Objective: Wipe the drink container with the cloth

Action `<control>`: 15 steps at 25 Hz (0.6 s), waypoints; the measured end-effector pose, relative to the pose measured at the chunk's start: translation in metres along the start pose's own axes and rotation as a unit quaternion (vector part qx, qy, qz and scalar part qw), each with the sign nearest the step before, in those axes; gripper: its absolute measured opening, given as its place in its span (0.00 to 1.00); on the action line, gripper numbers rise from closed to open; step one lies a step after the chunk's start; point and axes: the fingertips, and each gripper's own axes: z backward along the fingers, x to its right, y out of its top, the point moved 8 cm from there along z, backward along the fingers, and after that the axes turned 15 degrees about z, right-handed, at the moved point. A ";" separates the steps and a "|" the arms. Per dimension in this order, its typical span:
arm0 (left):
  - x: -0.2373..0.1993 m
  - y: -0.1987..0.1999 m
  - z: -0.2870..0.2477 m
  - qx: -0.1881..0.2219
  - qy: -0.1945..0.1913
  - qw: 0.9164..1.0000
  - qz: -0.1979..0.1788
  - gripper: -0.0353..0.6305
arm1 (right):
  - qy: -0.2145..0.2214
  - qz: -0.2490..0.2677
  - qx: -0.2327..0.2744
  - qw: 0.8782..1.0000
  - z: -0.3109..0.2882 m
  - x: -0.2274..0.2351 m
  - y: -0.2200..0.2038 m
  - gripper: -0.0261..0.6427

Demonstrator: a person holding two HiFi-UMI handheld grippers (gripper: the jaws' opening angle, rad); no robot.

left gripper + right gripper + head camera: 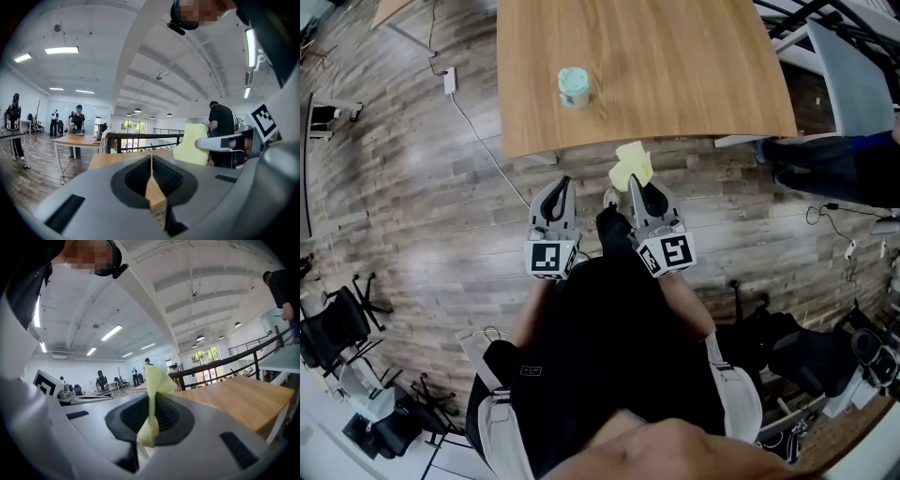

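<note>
head view: my two grippers hang over the wood floor just short of the table, with the cloth pinched in the right one.
my left gripper (pixel 565 180) has its jaws pressed together with nothing between them, and it points at the near edge of the wooden table (pixel 694 75). the drink container (pixel 574 86), pale green, stands on the table near that edge, ahead of the left gripper and well apart from both grippers. the yellow cloth (pixel 631 164) is clamped between the closed jaws of my right gripper (pixel 630 180), its loose end sticking out past the tips toward the table edge. at far right another person (pixel 834 169) stands by the table's corner.
</note>
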 end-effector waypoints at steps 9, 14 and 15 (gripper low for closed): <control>-0.013 0.011 -0.084 -0.034 -0.011 0.999 -0.013 0.09 | 0.003 -0.052 -0.019 0.998 -0.057 0.046 -0.023 0.10; -0.034 0.013 -0.111 -0.056 -0.006 0.998 -0.026 0.09 | -0.001 -0.064 -0.033 0.997 -0.077 0.053 -0.028 0.10; -0.040 0.014 -0.116 -0.060 -0.008 0.998 -0.027 0.09 | -0.002 -0.064 -0.038 0.997 -0.081 0.053 -0.029 0.10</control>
